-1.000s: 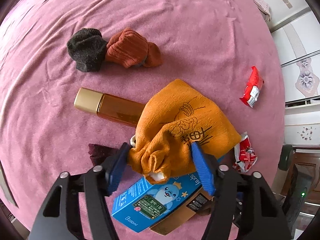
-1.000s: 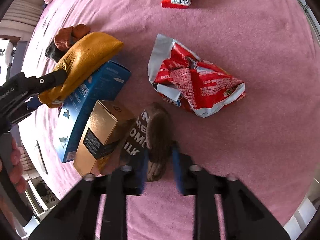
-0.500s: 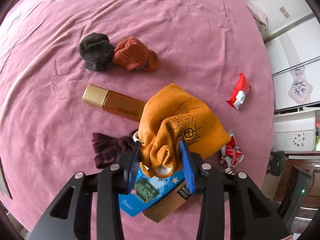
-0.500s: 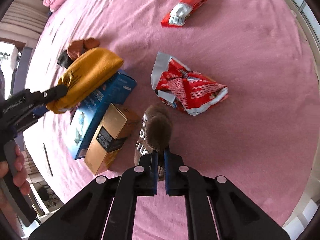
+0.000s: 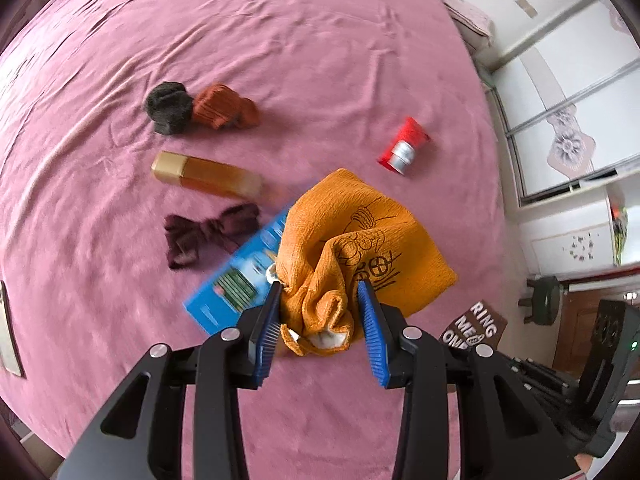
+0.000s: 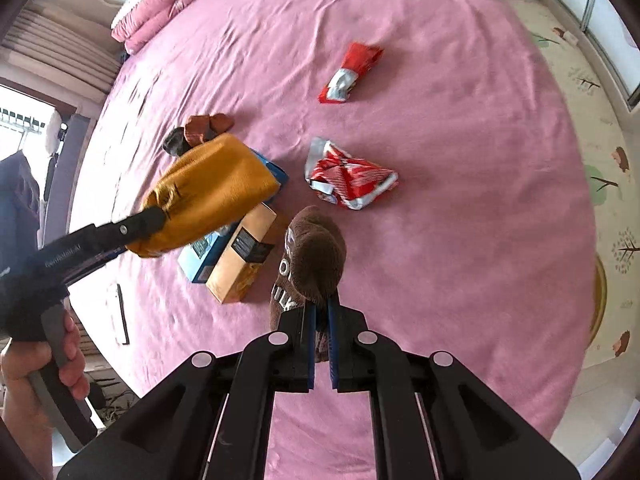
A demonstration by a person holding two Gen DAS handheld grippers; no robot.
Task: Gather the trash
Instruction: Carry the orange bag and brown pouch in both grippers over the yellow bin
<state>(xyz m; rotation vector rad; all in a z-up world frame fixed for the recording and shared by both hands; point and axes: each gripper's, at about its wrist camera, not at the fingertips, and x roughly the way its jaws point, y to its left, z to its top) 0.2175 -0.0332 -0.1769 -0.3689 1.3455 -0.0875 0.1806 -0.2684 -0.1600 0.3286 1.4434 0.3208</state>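
My left gripper [image 5: 319, 286] is shut on a bunched orange cloth [image 5: 360, 240], which hangs clear above the pink bed. In the right wrist view the same cloth [image 6: 216, 188] dangles from that gripper over a blue box. My right gripper [image 6: 321, 306] is shut on a brown sock [image 6: 316, 248] with white lettering, lifted off the cover. A crumpled red and white wrapper [image 6: 350, 180] lies just beyond the sock. A smaller red wrapper [image 6: 350, 72] lies farther out on the bed.
On the pink cover [image 5: 320, 40] lie a blue box [image 5: 240, 276], a gold box [image 6: 240, 256], an amber bottle [image 5: 204, 174], a maroon bow [image 5: 208, 232], and dark grey [image 5: 168, 106] and rust [image 5: 224, 106] socks. A flat dark slab [image 6: 122, 312] lies near the bed's edge.
Both grippers closed and rose. The left one pinched the orange cloth and lifted it off the blue box. The right one clamped the brown sock and raised it from the cover.
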